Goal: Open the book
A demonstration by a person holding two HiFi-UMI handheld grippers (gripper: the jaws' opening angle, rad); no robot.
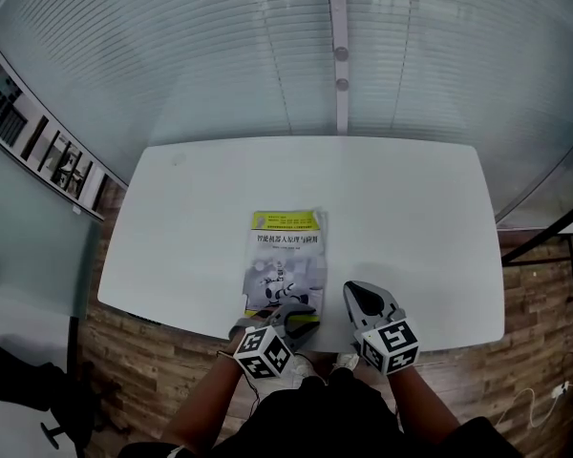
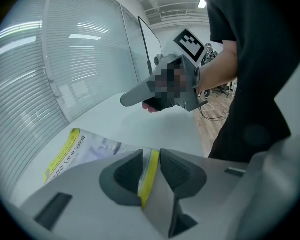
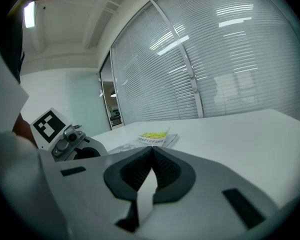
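A thin book [image 1: 286, 256] with a yellow band and a robot picture on its cover lies flat and closed near the front of the white table [image 1: 172, 218]. My left gripper [image 1: 291, 315] is at the book's near edge, tilted down. In the left gripper view its jaws [image 2: 151, 153] stand slightly apart with the cover's yellow edge [image 2: 149, 171] between them, and I see a narrow gap at the right pad. My right gripper [image 1: 353, 294] rests to the right of the book, shut and empty [image 3: 152, 149]. The book [image 3: 152, 138] lies ahead and to its left.
The table's front edge [image 1: 296, 343] runs just under both grippers, with wooden floor [image 1: 162, 370] below. A glass wall with blinds [image 1: 344, 55] stands behind the table. A black frame [image 1: 544, 237] stands off the right end.
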